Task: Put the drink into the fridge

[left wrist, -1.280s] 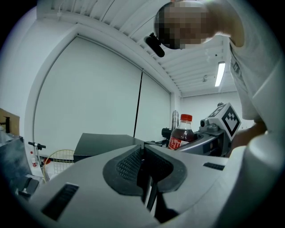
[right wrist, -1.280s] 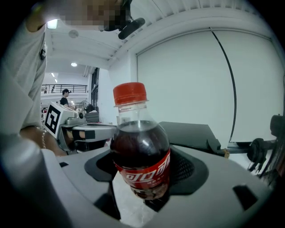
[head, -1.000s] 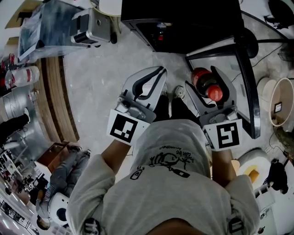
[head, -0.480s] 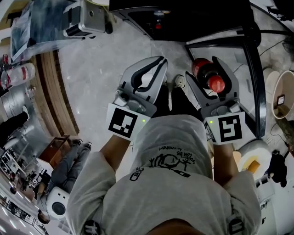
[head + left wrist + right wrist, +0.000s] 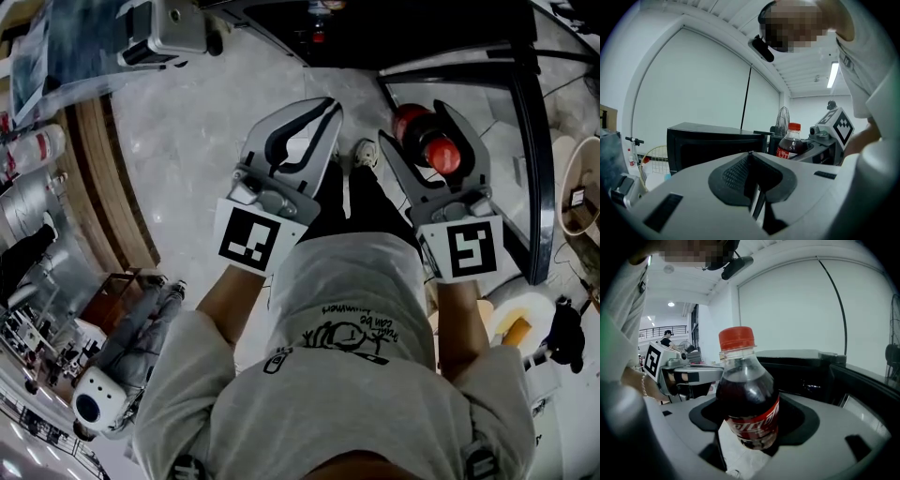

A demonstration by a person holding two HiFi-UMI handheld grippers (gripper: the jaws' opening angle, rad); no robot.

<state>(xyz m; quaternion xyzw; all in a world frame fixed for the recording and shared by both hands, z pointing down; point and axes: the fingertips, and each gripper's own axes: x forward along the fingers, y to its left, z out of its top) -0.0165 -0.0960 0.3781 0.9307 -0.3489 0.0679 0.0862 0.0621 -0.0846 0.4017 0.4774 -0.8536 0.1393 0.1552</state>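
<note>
seen from above, a person in a grey printed t-shirt (image 5: pixel 347 375) stands over a pale marbled floor (image 5: pixel 187 141) with a gripper in each hand. on the left, the grey two-jaw left gripper (image 5: pixel 326 111) is clenched – its ribbed pads meet at the tips with nothing between them. to its right, the matching right gripper (image 5: pixel 417 127) grasps a clear plastic bottle of dark cola with a red cap and red label (image 5: pixel 427 141). its jaws stand wide around the bottle's body, which is upright with the cap up. the bottle is held in the air above the floor, in front of a low black fridge (image 5: pixel 403 28) and outside it, just beside a dark-framed glass door (image 5: pixel 525 141) on the right.
</note>
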